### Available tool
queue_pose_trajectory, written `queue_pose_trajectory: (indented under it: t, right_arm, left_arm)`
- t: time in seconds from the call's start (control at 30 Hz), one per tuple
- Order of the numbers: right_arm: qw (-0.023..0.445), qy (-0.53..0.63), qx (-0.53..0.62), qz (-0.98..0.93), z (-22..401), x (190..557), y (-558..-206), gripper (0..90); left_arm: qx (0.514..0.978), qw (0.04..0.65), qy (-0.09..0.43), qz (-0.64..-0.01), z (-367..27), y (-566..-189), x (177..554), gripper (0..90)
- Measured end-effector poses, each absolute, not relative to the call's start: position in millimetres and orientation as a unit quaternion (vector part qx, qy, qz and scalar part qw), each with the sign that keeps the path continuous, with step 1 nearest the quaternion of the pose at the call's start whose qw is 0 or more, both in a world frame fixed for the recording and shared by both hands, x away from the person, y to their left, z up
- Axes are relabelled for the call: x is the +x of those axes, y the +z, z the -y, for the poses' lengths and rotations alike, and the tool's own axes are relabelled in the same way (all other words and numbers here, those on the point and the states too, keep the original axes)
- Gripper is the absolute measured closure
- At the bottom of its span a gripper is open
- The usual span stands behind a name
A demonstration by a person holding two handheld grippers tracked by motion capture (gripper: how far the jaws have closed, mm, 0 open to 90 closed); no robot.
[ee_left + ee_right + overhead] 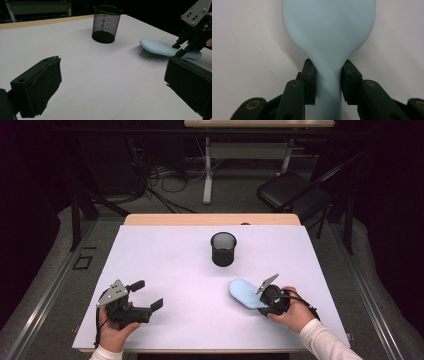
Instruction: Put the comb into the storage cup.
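Observation:
A light blue hairbrush (244, 292) lies bristles down on the white table (175, 265), right of centre. My right gripper (261, 301) is shut on the neck of its handle, the two pads pressing it from either side in the right gripper view (328, 72). The brush head (328, 27) points away from that gripper. The left gripper view shows the brush (156, 47) low over the sheet with the right gripper (180, 48) at its handle. My left gripper (147, 294) rests at the front left, open, nothing between its jaws (113, 67).
A black mesh cup (223, 249) stands upright at the table's middle back, also in the left gripper view (106, 23). Beyond the table are a folding chair (290, 190), cables on the floor and another desk (257, 123).

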State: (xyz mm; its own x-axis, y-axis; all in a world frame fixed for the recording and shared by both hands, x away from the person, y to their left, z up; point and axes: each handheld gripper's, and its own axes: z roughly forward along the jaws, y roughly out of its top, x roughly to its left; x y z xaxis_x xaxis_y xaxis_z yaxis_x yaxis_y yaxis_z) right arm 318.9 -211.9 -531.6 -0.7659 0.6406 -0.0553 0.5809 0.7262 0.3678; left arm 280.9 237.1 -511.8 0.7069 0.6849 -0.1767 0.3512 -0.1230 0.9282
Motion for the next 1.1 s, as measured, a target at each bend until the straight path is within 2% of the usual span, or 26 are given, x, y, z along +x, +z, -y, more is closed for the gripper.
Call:
queue_pose_trajectory:
  t: [1.1]
  right_arm:
    - [0.090,0.174,0.333,-0.922,214.9,316.5,-530.8,69.5]
  left_arm:
    - [0.734,0.561,0.149,-0.352,-236.8,-512.0,280.9,1.1]
